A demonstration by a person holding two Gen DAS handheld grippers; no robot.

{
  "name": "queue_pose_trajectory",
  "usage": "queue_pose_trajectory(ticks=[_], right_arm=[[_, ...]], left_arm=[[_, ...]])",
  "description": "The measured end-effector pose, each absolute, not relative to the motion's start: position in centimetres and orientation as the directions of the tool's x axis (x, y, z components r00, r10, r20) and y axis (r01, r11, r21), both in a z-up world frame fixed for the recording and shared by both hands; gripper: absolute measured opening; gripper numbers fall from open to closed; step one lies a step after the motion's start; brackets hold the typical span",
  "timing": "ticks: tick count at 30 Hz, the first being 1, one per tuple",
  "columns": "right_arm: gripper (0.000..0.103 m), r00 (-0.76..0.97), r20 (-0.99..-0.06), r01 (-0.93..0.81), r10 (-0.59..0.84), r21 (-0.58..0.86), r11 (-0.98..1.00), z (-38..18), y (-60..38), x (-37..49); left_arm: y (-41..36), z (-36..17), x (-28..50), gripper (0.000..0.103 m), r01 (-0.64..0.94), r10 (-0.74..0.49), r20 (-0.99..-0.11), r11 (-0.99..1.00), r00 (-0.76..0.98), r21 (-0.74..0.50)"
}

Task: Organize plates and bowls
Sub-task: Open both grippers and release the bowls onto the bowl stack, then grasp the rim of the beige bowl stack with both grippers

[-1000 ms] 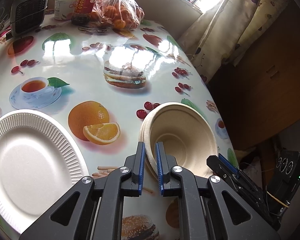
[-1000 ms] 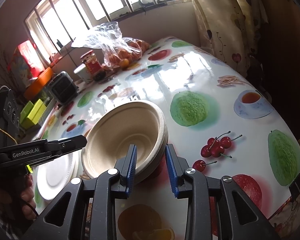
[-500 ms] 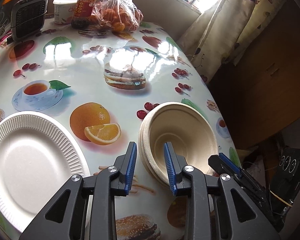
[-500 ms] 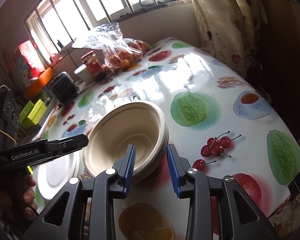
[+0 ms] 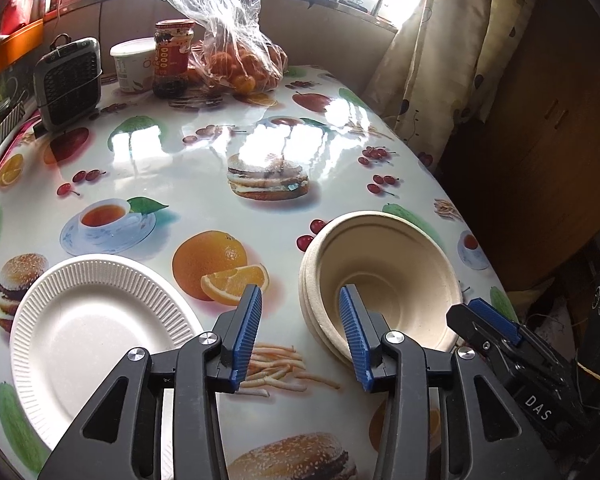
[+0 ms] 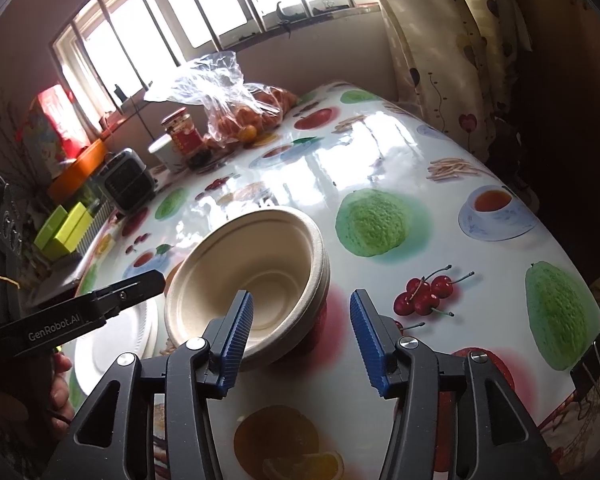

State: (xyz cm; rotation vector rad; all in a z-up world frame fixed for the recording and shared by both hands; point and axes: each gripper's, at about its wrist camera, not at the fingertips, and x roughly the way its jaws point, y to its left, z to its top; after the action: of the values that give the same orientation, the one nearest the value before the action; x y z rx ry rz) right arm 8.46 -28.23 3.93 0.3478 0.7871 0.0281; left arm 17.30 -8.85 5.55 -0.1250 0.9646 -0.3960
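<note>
We see bowls (image 5: 380, 280) nested on desk (image 5: 180, 160), plates (image 5: 96, 332) stacked beside | left tool (image 5: 300, 336) and right tool (image 6: 300, 340) both apart, empty | sorting looks nearly done.

Both grippers are held with jaws spread wide and empty. The left gripper (image 5: 300, 336) is poised at the near rim of the stacked bowls (image 5: 384, 276); the right gripper (image 6: 300, 340) is positioned likewise.
</note>
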Motion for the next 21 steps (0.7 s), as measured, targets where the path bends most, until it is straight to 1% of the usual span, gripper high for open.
queue_pose_trajectory(ticks=[5, 11, 21], right_arm=[[0.055, 0.710, -0.693, 0.108, 0.129, 0.288, 0.952, 3.9, -28.6, 8.4], [0.056, 0.705, -0.699, 0.105, 0.120, 0.270, 0.957, 3.5, -28.9, 8.4], [0.057, 0.694, -0.709, 0.076, 0.125, 0.245, 0.967, 3.2, -29.2, 9.0]], left_arm=[[-9.0, 5.6, 17.1, 0.042, 0.287, -0.366, -0.774, 0.926, 0.517, -0.246], [-9.5, 5.3, 16.8, 0.042, 0.313, -0.363, -0.775, 0.923, 0.518, -0.223], [-10.5, 4.8, 16.9, 0.043, 0.338, -0.371, -0.785, 0.915, 0.495, -0.220]])
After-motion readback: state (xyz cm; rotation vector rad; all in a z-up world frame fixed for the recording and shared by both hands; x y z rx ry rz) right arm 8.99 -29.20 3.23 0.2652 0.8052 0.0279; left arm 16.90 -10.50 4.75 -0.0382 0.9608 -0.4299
